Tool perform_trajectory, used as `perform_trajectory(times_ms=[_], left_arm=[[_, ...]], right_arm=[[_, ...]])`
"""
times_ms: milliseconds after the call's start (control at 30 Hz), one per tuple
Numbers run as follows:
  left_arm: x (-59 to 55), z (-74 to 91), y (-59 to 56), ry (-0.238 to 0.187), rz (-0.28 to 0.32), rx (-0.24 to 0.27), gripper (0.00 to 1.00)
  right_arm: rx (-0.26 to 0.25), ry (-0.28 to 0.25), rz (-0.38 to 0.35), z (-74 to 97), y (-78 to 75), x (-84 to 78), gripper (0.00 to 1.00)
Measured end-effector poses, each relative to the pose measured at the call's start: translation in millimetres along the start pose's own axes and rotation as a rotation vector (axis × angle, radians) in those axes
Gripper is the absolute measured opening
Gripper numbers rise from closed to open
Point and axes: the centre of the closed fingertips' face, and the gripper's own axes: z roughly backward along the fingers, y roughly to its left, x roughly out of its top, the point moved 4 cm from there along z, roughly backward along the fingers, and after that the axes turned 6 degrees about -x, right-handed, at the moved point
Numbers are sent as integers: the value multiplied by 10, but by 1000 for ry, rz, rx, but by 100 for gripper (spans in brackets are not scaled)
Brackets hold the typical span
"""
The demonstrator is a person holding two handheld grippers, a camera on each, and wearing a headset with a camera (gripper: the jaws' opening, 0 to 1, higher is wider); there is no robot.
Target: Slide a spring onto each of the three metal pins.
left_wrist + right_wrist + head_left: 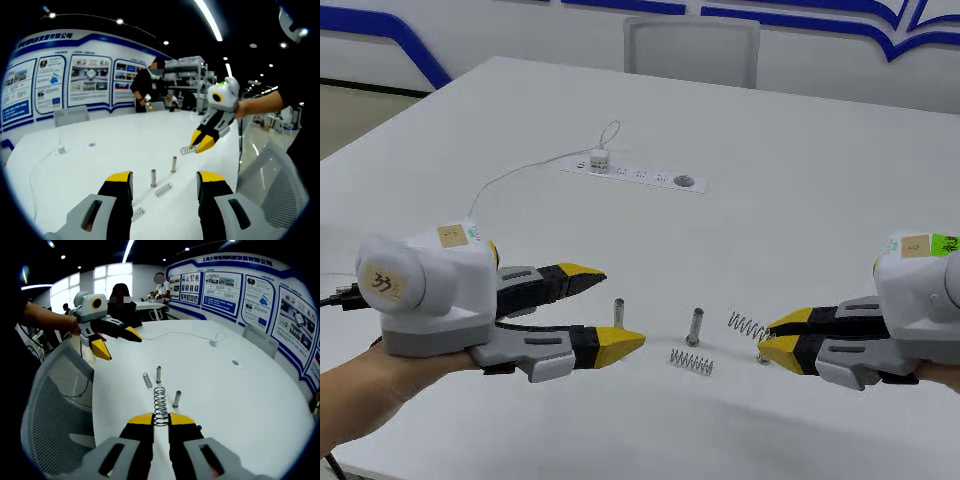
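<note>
The right tool pinches a coiled steel wire spring by one end, while the left tool gapes wide and empty; between them stand a short silver metal pin and a second pin, with a loose steel spring lying beside them. The white table runs bare ahead of both tools, its near edge just under their bodies. A handwritten "33" marks the left tool's round rear cap.
</note>
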Motion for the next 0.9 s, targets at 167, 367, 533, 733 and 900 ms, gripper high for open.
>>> perform_trajectory(times_ms=[167,367,533,733,900], left_arm=[[62,-111,-33,-10,0,-24,50],[102,-214,-99,5,1,-79,46],[98,-249,-135,22,-13,-102,44],[84,-283,-176,39,-24,-130,41],[41,-325,-235,65,-38,-162,39]], right_arm=[[15,-6,40,3,89,71,11],[18,-5,112,-13,135,98,11],[33,-8,119,-30,167,120,11],[74,-19,151,-25,271,215,11],[98,-14,189,-33,333,260,11]])
